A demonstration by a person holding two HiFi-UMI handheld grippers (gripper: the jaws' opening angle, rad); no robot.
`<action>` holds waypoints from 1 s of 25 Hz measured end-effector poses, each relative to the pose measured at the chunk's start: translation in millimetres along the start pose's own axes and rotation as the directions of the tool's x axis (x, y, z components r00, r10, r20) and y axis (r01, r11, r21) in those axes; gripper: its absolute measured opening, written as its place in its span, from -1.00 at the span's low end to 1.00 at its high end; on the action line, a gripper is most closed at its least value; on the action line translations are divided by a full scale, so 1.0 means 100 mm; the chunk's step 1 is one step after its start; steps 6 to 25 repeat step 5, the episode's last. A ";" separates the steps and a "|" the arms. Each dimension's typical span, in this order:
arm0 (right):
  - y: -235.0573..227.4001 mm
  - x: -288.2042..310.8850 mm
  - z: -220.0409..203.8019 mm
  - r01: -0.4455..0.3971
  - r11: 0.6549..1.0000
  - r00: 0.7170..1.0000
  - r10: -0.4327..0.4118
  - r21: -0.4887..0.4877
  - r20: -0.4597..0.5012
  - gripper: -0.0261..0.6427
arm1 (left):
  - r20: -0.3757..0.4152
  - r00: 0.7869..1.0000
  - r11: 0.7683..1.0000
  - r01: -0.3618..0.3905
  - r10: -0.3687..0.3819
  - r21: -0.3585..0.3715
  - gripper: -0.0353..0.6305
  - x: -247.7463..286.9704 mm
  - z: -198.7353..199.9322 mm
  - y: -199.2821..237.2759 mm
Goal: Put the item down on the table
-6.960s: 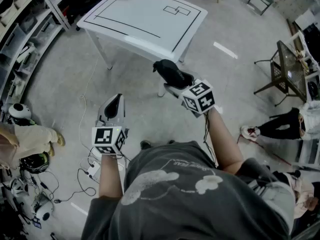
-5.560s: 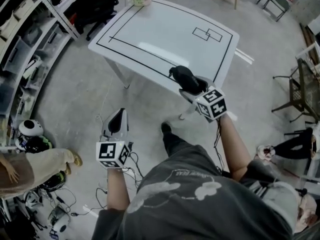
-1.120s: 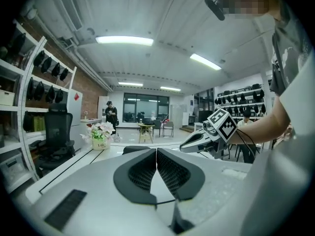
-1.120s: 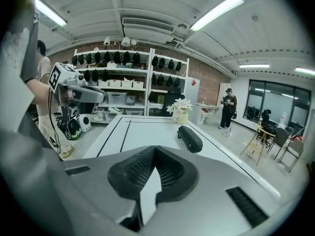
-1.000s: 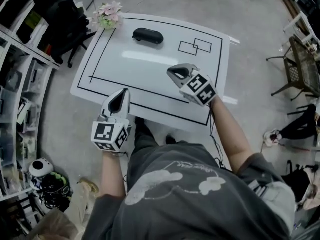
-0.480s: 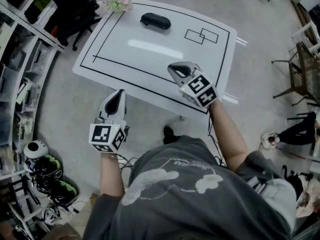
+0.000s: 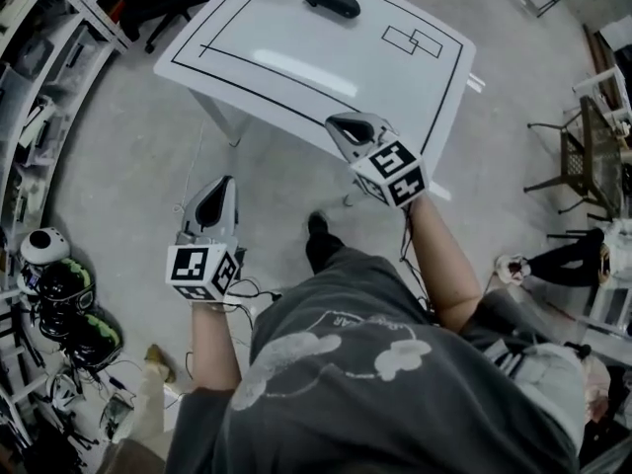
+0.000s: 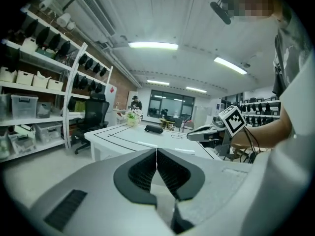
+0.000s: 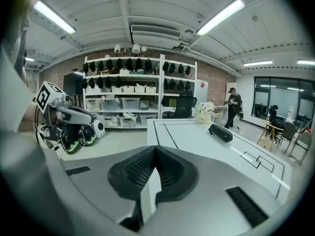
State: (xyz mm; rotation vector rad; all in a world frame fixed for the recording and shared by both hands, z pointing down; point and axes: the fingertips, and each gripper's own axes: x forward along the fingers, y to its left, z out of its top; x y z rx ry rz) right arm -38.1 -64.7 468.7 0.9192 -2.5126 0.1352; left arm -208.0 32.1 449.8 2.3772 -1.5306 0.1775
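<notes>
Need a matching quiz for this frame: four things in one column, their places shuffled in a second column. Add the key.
Things
1. black case
2. left gripper
3. right gripper
4. helmets

Places
A. above the near edge of the table, in the head view
B. on the floor by the shelves
C. lying on the table's far side
D. over bare floor, short of the table

Pairs: 1-C, 2-D, 3-A, 4-B

One white table [image 7: 296, 57]. One black case [image 7: 331, 1]. Two grippers: left gripper [image 7: 224, 184], right gripper [image 7: 342, 124]. Two marker cubes [image 7: 202, 270]. One pot of flowers [image 9: 203, 113]. One black office chair [image 9: 183, 107].
</notes>
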 end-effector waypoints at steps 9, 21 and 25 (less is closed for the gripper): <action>0.65 -0.25 -0.03 -0.022 0.999 1.000 0.022 -0.025 0.012 -0.93 | 0.010 0.999 0.999 -0.032 0.032 -0.002 -0.88 -0.70 -0.21 0.02; 0.65 -0.25 -0.03 -0.022 0.999 1.000 0.022 -0.025 0.012 -0.93 | 0.010 0.999 0.999 -0.032 0.032 -0.002 -0.88 -0.70 -0.21 0.02; 0.65 -0.25 -0.03 -0.022 0.999 1.000 0.022 -0.025 0.012 -0.93 | 0.010 0.999 0.999 -0.032 0.032 -0.002 -0.88 -0.70 -0.21 0.02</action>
